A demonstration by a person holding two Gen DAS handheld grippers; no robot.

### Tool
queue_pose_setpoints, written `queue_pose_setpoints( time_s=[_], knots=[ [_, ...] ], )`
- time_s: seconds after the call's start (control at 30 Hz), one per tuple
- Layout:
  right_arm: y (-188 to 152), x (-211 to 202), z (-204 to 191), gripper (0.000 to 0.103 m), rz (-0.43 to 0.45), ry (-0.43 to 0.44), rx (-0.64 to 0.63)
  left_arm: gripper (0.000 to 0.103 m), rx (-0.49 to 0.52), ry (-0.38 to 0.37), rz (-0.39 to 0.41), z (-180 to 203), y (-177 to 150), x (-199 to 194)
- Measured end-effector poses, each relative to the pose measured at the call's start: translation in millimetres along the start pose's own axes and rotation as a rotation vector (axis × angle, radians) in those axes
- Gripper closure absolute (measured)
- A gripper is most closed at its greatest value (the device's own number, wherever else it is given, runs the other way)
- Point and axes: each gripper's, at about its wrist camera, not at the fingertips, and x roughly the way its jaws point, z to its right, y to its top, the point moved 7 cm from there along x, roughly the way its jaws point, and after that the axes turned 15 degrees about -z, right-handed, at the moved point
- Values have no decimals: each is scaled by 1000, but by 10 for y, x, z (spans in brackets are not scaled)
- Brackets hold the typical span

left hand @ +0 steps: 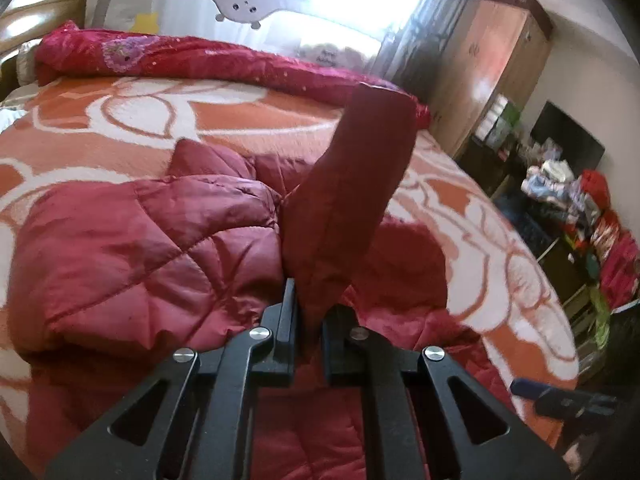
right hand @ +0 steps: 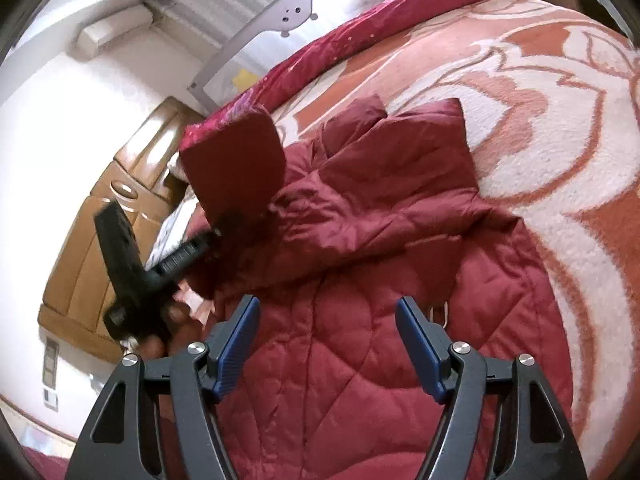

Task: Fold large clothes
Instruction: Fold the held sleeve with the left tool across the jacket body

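My left gripper (left hand: 310,316) is clenched on a flap of the quilted red jacket (left hand: 132,248), and that flap stands up from the jaws toward the upper middle of the left wrist view, its cuff-like end (left hand: 380,112) squared off at the top. I take it for a sleeve, though the blur there leaves me unsure. I hold it raised so it clears the bulk of the garment and can be laid across it as a fold.

The jacket itself lies spread on the orange-and-white blanket (left hand: 460,208) of the bed, filling the lower left and centre of that view. A rolled crimson quilt (left hand: 192,56) runs along the far edge near the grey headboard (left hand: 244,4).

In the right wrist view my right gripper (right hand: 326,340) hangs released over the jacket's body in the lower centre, its blue pads (right hand: 236,344) wide apart with nothing between them. I keep it open and near so it can pin or smooth the cloth. The left tool and the hand (right hand: 160,344) holding it show at middle left, gripping the lifted piece
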Motion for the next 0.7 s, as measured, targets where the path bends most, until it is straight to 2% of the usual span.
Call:
queue_pose_setpoints(
  time_s=[0.3,0.33,0.43,0.7],
  knots=[
    [396,155,187,30,-10,71,71,96,96,126,-88,266,-230,481],
    [451,210,184,27,-17,88,81,96,106,136,-97,291,-268,509],
    [627,360,196,17,-36,147,123,96,123,148,-107,325,-328,545],
    [1050,762,259,17,-77,286,221,96,131,147,-133,325,-377,606]
  ],
)
